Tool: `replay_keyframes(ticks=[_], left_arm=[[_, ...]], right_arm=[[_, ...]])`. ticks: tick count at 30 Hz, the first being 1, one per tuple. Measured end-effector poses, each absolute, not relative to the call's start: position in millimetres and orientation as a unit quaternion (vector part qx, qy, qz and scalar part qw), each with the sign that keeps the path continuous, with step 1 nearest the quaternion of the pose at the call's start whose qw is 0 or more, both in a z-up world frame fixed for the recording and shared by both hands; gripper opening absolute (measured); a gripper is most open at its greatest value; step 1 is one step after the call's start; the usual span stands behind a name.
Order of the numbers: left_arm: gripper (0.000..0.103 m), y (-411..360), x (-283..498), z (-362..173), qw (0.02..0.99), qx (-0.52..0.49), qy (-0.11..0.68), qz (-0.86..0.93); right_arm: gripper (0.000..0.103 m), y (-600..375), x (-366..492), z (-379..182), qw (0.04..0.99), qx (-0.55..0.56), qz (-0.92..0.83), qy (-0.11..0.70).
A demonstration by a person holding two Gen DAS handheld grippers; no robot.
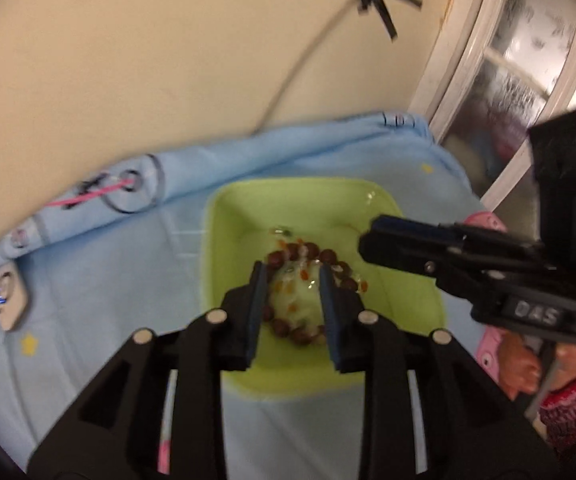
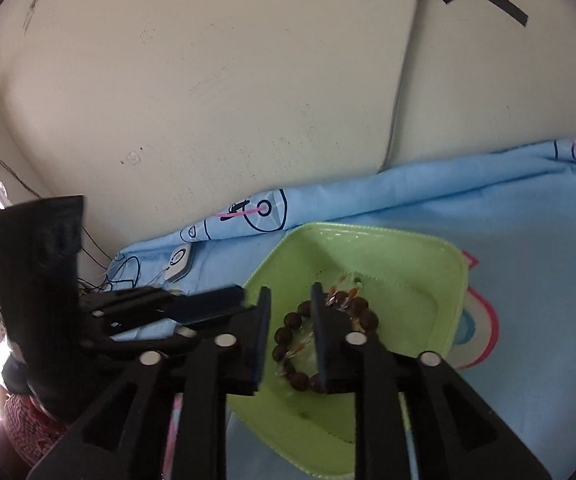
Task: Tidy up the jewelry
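Both hand-held grippers (image 1: pixel 292 270) (image 2: pixel 291 290) tilt down over the tray (image 1: pixel 224 208).

Light blue printed sheet (image 2: pixel 507 216), green tray (image 2: pixel 419 248) resting on it

Only one bit of lettering readable: raised pale characters on a small dark tag on the body of the right gripper (image 1: pixel 367 242), seen from the left wrist, upside down, reading roughly "SVO" or "OAS". Prints on the blue cloth (image 1: pixel 120 280): drawings, no words.
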State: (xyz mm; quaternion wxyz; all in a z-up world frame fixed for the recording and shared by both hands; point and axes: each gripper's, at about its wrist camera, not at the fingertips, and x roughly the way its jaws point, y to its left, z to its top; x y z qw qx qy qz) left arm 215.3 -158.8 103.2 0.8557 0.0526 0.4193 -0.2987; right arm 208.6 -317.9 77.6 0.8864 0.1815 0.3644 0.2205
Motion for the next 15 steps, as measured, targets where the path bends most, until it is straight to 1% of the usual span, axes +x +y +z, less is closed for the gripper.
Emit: replay_keyframes(ticks=[1,4,6,8,12,15], left_arm=[[0.025,-146.8,209.1,110.7,0.86,0.048,0.412,-0.295],[0.026,-97.8,179.3,132.7,0.878,0.028,0.385,-0.283],[0.031,-57.2,152.3,136.6,0.889,0.016,0.374,-0.262],[0.031,-23.9,130.7,131.1,0.894,0.005,0.378,-0.242],[0.031,36.6,99.0,103.0,0.892,-0.032,0.405,-0.198],[0.031,59.0,79.2,80.4,0.889,-0.045,0.42,-0.179]], right_arm=[[0.007,-315.8,200.5,82.6,0.89,0.179,0.223,0.356],[0.007,-307.0,174.3,99.2,0.892,0.174,0.252,0.332],[0.007,-294.1,153.3,102.9,0.888,0.163,0.278,0.326],[0.007,-276.5,140.2,100.1,0.881,0.146,0.3,0.336],[0.007,-226.5,122.5,71.7,0.855,0.092,0.333,0.387],[0.007,-188.2,118.2,54.0,0.839,0.055,0.347,0.416]])
